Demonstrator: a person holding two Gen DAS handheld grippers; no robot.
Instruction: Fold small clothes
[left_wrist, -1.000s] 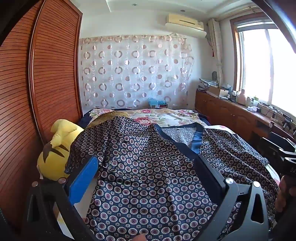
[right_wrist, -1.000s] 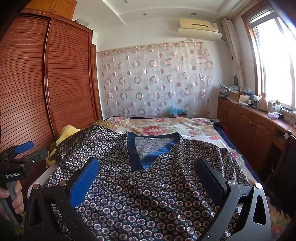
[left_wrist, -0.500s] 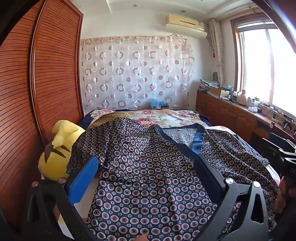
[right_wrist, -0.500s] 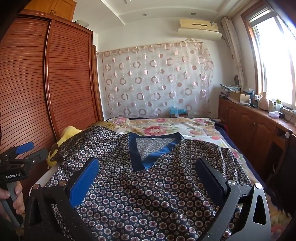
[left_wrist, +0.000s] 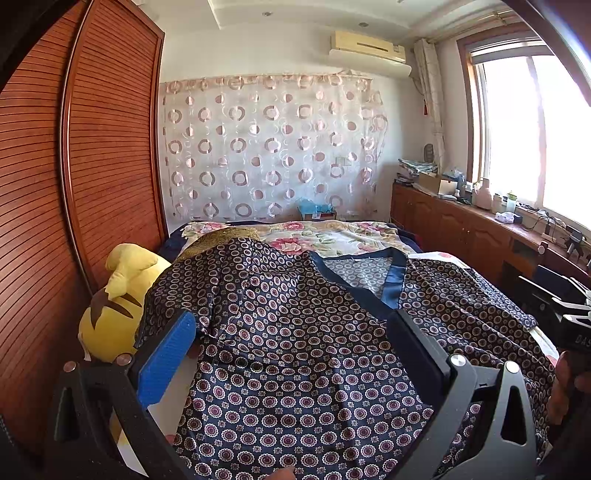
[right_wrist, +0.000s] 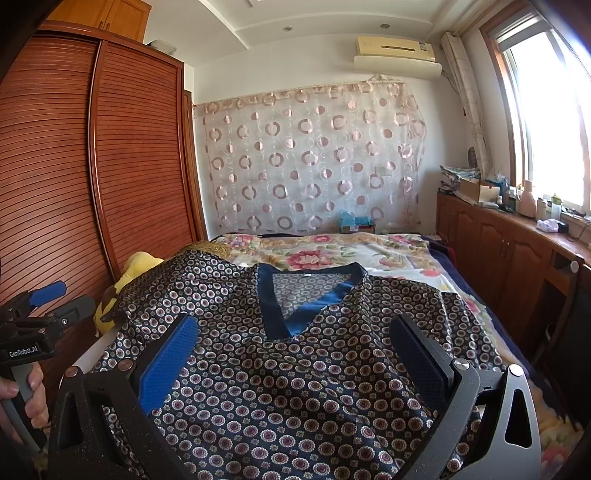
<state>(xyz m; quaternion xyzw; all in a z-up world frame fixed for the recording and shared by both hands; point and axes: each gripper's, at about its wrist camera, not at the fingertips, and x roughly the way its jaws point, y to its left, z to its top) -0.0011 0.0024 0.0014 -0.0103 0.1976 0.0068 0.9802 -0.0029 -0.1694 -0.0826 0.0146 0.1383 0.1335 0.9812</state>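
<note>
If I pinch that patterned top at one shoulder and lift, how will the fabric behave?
The patterned top looks thin and satiny, with a slight sheen, so it may slip between the pads. It already drapes in soft folds over the bed, so it will likely hang limp. The open right gripper should take a deep bite.

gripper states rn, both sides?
Left gripper: open, holding nothing, above the patterned V-neck top.
Right gripper: open, holding nothing, above the same top.
</note>
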